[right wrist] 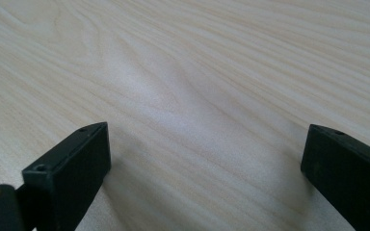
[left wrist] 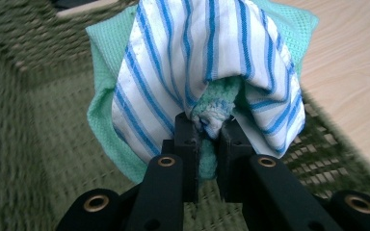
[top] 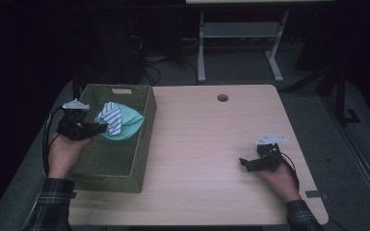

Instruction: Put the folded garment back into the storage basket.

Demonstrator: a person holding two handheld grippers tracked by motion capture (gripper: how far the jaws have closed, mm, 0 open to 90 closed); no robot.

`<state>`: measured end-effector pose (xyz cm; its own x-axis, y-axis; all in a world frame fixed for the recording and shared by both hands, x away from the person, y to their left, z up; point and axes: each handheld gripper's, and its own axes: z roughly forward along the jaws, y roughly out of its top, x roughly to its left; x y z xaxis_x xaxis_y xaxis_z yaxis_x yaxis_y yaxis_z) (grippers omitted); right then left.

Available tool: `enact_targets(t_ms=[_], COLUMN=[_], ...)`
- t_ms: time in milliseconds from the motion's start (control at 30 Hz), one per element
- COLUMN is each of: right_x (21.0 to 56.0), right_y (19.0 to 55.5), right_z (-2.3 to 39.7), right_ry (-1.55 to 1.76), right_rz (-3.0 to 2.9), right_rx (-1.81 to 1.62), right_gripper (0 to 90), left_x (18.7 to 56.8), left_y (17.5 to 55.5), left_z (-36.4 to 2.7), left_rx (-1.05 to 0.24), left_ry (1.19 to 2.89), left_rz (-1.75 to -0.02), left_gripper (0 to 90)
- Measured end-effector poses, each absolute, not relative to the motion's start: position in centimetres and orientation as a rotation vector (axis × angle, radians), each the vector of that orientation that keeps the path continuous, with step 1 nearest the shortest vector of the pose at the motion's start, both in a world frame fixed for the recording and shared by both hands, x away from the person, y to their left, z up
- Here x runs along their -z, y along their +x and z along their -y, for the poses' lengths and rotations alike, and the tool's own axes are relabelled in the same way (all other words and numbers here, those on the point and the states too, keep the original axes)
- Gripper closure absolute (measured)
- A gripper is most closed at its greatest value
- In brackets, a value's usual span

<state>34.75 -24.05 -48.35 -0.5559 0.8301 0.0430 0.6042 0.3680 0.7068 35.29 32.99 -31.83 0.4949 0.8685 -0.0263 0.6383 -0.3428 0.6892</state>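
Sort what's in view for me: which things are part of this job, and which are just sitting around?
In the job:
- left tongs, shut on the cloths
- striped cloth
- green cloth
- woven basket

Lying about:
- right tongs, open over bare table
- cable hole

The left gripper (top: pixel 100 126) is held raised in the left hand (top: pixel 67 151) with its jaws nearly closed, pinched tight on bunched cloth (left wrist: pixel 207 77), while the right gripper (top: pixel 244 164) is kept low in the right hand (top: pixel 278 178) with its jaws spread wide.
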Motion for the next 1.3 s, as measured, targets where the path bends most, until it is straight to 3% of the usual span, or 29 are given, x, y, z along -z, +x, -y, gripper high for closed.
enact_targets(t_ms=[400, 1033, 1167, 1300], right_x=[48.3, 48.4, 48.4, 48.4], right_y=[34.7, 34.7, 34.7, 34.6], right_z=[24.1, 24.1, 24.1, 24.1], right_ry=[1.261, 1.256, 1.257, 1.251], right_rz=[-2.315, -2.312, -2.312, -2.312], right_rx=[-0.989, -0.988, -0.988, -0.986], right_gripper=[2.9, 3.0, 3.0, 3.0], left_x=[35.8, 39.7, 39.9, 40.1], left_y=[36.0, 37.4, 37.6, 37.8], left_z=[-34.8, -34.4, -34.2, -34.3], left_rx=[-0.488, -0.386, -0.383, -0.377], left_ry=[2.08, 2.152, 2.169, 2.185], left_rz=[-1.371, -1.453, -1.456, -1.471], left_gripper=[80.6, 78.9, 72.1, 56.4])
